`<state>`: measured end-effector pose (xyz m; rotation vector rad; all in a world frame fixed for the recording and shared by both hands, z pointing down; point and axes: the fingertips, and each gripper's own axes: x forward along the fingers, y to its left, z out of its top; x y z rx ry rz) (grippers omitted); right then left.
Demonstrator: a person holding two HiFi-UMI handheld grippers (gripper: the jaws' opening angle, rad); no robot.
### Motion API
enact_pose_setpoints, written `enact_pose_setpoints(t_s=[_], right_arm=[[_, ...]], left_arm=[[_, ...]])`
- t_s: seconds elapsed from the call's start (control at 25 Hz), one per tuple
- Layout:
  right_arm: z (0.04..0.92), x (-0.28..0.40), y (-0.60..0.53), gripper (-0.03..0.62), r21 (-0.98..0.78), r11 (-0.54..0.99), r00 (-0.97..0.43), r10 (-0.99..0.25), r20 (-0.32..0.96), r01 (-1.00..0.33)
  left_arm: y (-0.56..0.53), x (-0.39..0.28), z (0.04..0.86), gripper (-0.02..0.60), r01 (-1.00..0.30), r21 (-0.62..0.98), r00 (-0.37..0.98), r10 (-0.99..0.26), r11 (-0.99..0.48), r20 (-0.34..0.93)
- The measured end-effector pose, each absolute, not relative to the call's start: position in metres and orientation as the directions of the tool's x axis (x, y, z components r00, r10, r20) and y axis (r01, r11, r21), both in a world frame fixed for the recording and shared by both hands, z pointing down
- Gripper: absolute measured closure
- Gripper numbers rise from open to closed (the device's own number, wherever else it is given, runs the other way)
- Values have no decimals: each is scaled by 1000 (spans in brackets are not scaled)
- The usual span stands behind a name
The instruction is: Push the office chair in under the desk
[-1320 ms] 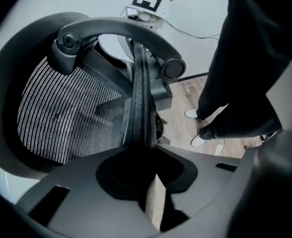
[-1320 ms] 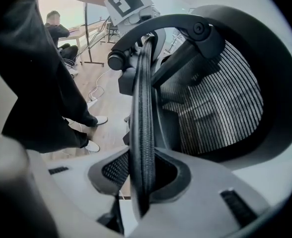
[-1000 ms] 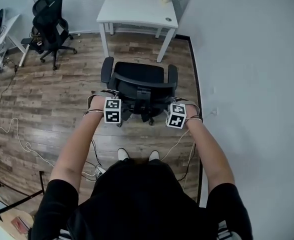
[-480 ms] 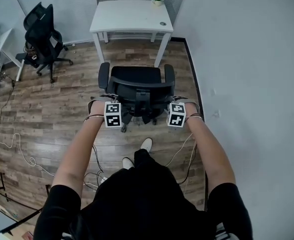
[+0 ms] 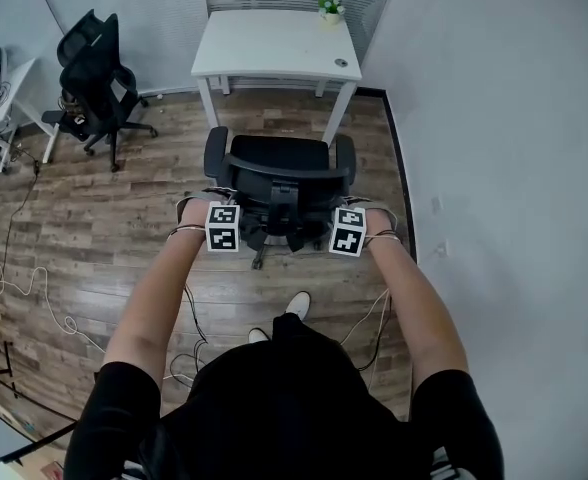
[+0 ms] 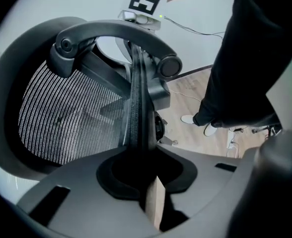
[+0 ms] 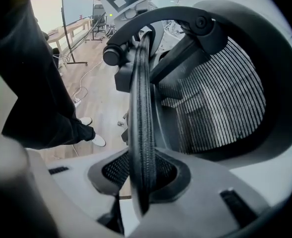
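While the office chair [image 5: 279, 163] stands on the wooden floor [image 5: 124, 198] short of the white surface [image 5: 274, 33], its seat faces the opening between the legs and a strip of bare floor lies between them, so nothing is tucked under yet. It sits roughly square to that opening; the armrests look about as wide as the gap between the legs, so little spare either side.

Left gripper [image 5: 224, 213] has its fingers narrow, w/ the backrest's dark rim running into the gap between them near the top left corner. The contact itself is dark in the left gripper view, so I'd say clamped, prob. not just resting. Right gripper [image 7: 141, 182] has its fingers plainly closed on the padded rim at the top right corner, mesh panel off to one side.

Handling, as a judgement: fairly heavy but on castors, so it should roll easily on wood and also swivel or veer if one side gets more push. The rim is the stiff part; the mesh is soft and would only sag (poor place to press). The backrest may tilt before the base moves. Both top corners are a fair hold: even, level push, watch the armrests vs. the legs.

Also about: a second black chair [image 5: 94, 63], a small plant [image 5: 329, 8] on the far edge, cables [image 5: 34, 288] at left
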<state>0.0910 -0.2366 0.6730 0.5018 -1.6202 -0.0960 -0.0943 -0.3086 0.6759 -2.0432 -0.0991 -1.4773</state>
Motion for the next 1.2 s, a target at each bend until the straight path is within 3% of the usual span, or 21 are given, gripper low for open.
enact_pose_setpoints(t_s=[0.72, 1.2], right_arm=[[642, 129, -476, 499, 289, 933, -50, -306, 951, -214], [646, 131, -472, 499, 307, 926, -44, -324, 945, -218]], left_arm=[[-537, -61, 648, 522, 362, -379, 363, -246, -852, 899], [-536, -58, 651, 522, 365, -403, 367, -268, -840, 891]])
